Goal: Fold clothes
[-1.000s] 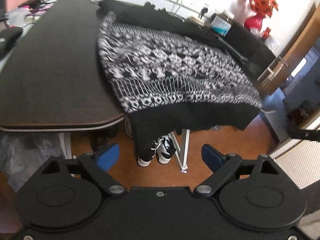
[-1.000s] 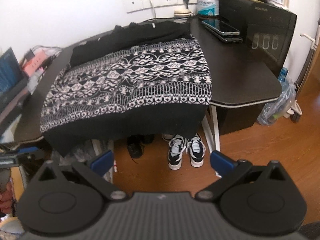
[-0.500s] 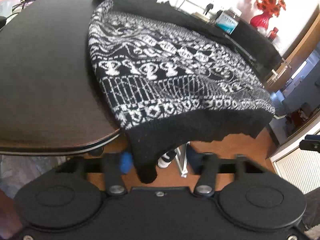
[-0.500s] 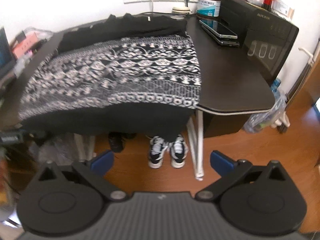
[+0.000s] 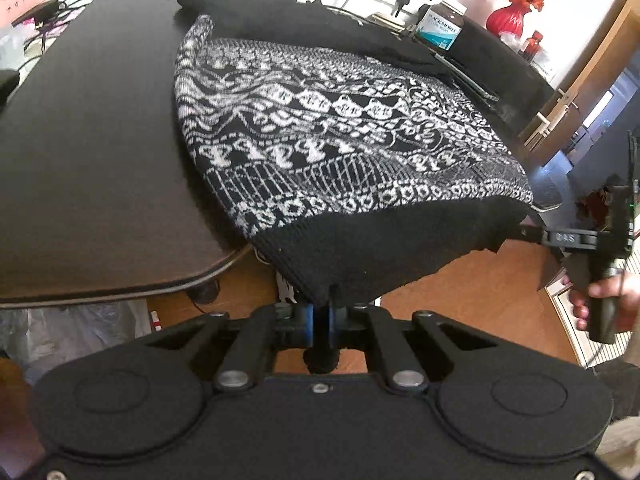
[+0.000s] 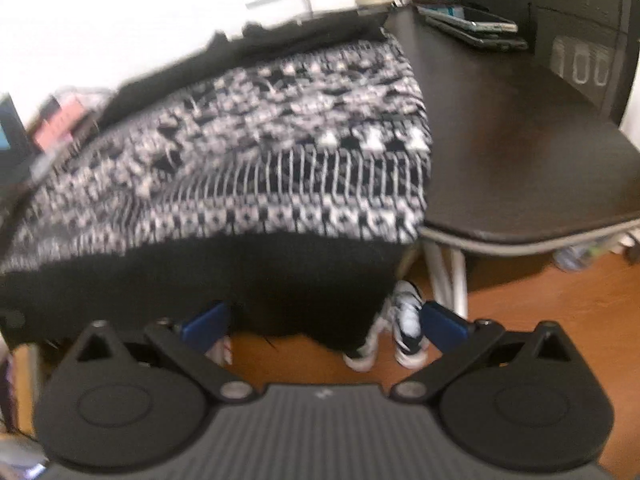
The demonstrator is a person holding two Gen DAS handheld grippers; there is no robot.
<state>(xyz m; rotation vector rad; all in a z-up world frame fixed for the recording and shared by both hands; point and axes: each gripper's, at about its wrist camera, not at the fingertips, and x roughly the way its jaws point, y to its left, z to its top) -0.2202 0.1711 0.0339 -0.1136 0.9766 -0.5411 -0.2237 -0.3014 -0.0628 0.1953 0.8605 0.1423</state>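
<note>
Knitwear fills the left wrist view: a black-and-white patterned sweater (image 5: 340, 136) lies spread across the dark desk (image 5: 88, 152), its long axis running away from the camera toward the wall, its plain black hem (image 5: 380, 248) draped over the near desk edge. The left gripper (image 5: 319, 322) has its jaws pinched tight on the left corner of that hem, a tuck of black knit showing between the blue pads and poking out below them. Far to the right in this same view, a hand (image 5: 600, 296) holds the other tool's handle, off the hem's opposite corner and apart from the cloth. From the right wrist view, blurred, the right gripper (image 6: 324, 326) stands with jaws wide and nothing pressed between them; the sweater (image 6: 248, 160) lies ahead and slightly left, and its hanging hem (image 6: 224, 276) drops just in front of the blue pads, whether touching the left one I cannot tell. Sneakers (image 6: 400, 328) sit on the wooden floor behind the gap. Judging by this, the coming move turns on the right jaws meeting the hem's right corner, which hangs ahead between the pads' line and the desk edge (image 6: 520, 240), so both corners can be lifted together.
</note>
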